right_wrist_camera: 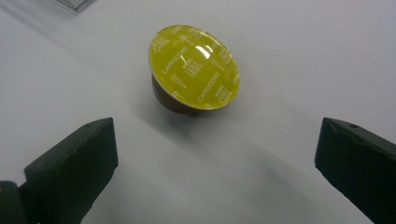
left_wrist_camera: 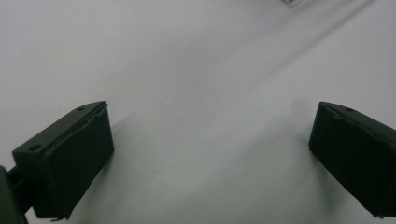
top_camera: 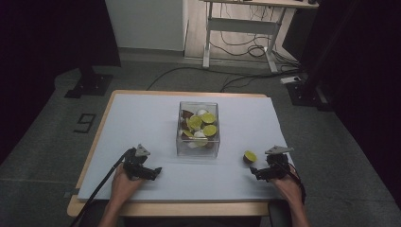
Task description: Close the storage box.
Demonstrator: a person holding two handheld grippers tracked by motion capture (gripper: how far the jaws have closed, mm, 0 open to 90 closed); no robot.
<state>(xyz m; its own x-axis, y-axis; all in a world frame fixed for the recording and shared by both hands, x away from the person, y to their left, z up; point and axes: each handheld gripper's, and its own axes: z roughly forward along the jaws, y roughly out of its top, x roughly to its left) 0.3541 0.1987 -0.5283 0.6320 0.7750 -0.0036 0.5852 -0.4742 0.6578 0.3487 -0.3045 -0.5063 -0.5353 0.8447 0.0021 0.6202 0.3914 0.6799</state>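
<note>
The right gripper has its jaws spread wide and empty, and the brown coffee capsule with the yellow-green foil lid lies tilted on the white table cover just ahead of them, roughly centred between the fingers. This looks like the approach before a pick: next, advance until the capsule sits between the pads, then close, probably to carry it to the clear plastic box of capsules. The left gripper, equally wide open, holds nothing.

Box's lower capsules — hidden, indistinct
</note>
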